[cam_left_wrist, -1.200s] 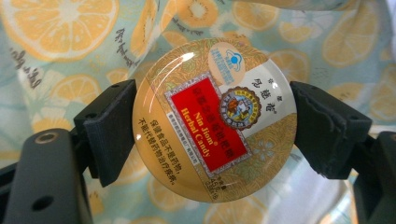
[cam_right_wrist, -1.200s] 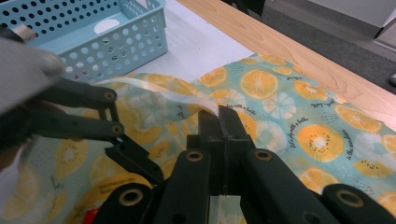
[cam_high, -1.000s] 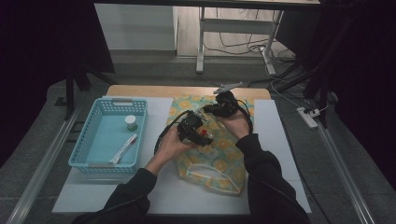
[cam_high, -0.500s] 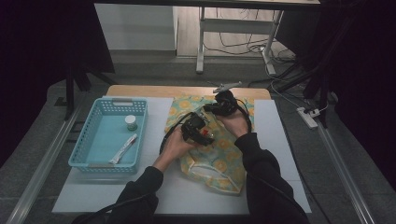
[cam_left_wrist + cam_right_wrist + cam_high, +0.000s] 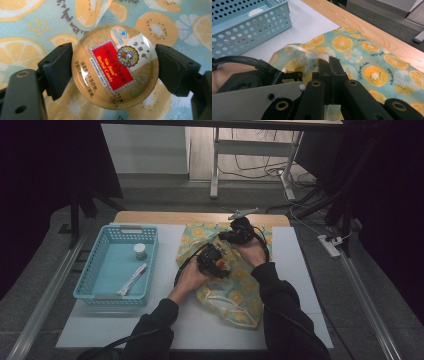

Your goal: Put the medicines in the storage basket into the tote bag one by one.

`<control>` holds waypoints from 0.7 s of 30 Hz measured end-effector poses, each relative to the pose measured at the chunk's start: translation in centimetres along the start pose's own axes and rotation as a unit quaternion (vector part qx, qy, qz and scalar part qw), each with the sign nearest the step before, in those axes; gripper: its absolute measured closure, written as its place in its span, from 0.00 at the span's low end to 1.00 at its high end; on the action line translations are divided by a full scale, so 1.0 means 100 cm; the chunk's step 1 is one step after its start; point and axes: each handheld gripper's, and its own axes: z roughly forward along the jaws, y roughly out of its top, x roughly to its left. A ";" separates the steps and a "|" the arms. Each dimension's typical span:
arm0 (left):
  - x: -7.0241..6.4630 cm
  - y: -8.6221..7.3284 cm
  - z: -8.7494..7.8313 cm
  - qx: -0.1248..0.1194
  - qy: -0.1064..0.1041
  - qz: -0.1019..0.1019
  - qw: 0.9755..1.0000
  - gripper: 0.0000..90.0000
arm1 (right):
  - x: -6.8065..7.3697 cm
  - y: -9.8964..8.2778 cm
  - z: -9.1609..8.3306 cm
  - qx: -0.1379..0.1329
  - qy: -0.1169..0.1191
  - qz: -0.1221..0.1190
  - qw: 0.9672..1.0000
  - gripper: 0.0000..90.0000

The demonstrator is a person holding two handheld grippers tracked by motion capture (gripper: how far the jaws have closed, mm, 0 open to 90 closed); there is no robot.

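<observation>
A round golden candy tin with a red label sits between the pads of my left gripper, which is shut on its rim. Below it lies a teal bag with an orange-slice print on the table. My right gripper is shut on the bag's pale upper edge and lifts it slightly. The bag's cloth spreads out beyond the jaws. In the high view the right gripper is just behind and to the right of the left one.
A light blue perforated basket stands to the left, holding a small white-capped jar and a slim sachet. Its wall is near the bag. A white mat covers the wooden table.
My left gripper has moved a little to the right and lower over the bag, carrying the tin. The right gripper has kept still on the bag's edge.
</observation>
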 end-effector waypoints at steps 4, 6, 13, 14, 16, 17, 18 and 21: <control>0.002 0.000 -0.006 -0.009 -0.012 -0.009 1.000 0.16 | 0.000 -0.001 0.001 -0.001 0.000 0.002 1.000 1.00; 0.001 0.001 -0.008 -0.011 -0.009 -0.009 1.000 0.15 | 0.000 -0.001 0.001 0.000 0.000 0.001 1.000 1.00; -0.004 0.004 -0.019 -0.025 -0.037 -0.024 0.999 0.10 | 0.000 -0.001 0.000 -0.001 0.000 0.001 1.000 1.00; -0.005 0.004 -0.022 -0.031 -0.044 -0.027 0.998 0.10 | 0.000 -0.001 0.000 -0.001 0.000 0.001 1.000 1.00; -0.006 0.004 -0.027 -0.037 -0.056 -0.032 0.997 0.10 | 0.000 -0.001 0.000 -0.002 0.000 0.001 1.000 1.00; -0.006 0.004 -0.030 -0.042 -0.059 -0.034 0.997 0.09 | 0.000 -0.001 0.000 -0.001 0.000 0.001 1.000 1.00; -0.006 0.004 -0.032 -0.046 -0.062 -0.035 0.996 0.08 | 0.000 -0.002 -0.001 -0.001 0.000 0.001 1.000 1.00; -0.006 0.004 -0.039 -0.053 -0.066 -0.036 0.996 0.05 | 0.001 -0.002 -0.001 -0.001 0.001 0.001 1.000 1.00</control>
